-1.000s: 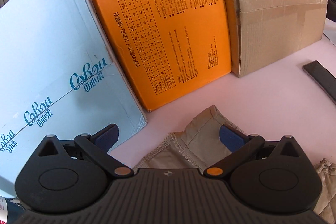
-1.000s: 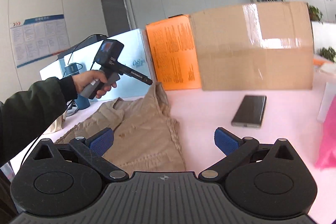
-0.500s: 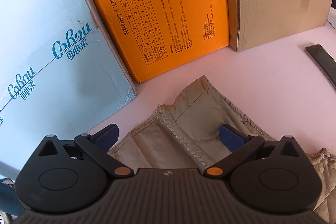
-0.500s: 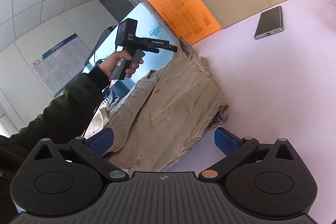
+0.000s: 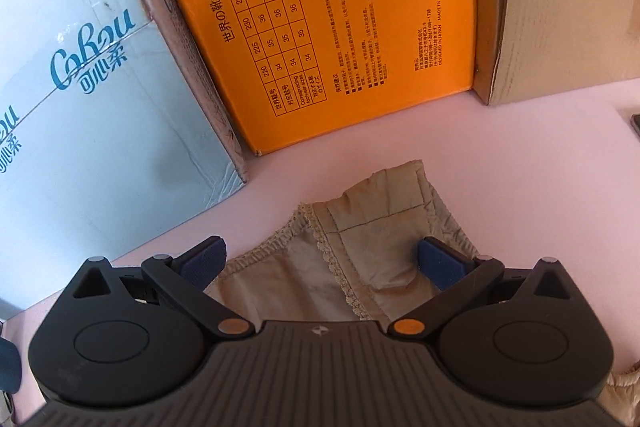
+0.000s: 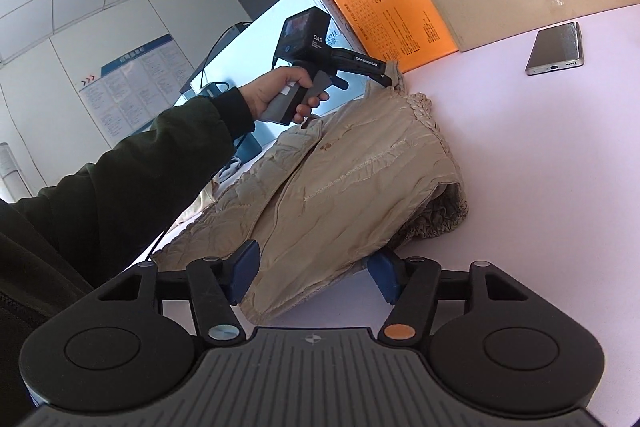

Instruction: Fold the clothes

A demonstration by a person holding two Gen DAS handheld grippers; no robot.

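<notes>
A beige quilted jacket (image 6: pixel 352 171) with lace trim lies on the pale pink table (image 6: pixel 540 167). In the left wrist view its far hem corner (image 5: pixel 384 211) lies under my left gripper (image 5: pixel 320 261), which is open and hovers just above the cloth. In the right wrist view the left gripper (image 6: pixel 380 73) is at the jacket's far corner. My right gripper (image 6: pixel 314 275) is open, narrower than before, its fingers straddling the jacket's near edge.
A light blue box (image 5: pixel 80 107), an orange shoe box (image 5: pixel 340 27) and a brown cardboard box (image 5: pixel 560 7) stand in a row at the table's back. A phone (image 6: pixel 554 47) lies on the table to the right of the jacket.
My left gripper has come back and down over the jacket's far corner. My right gripper has dropped to the near edge and its fingers have narrowed around it.
</notes>
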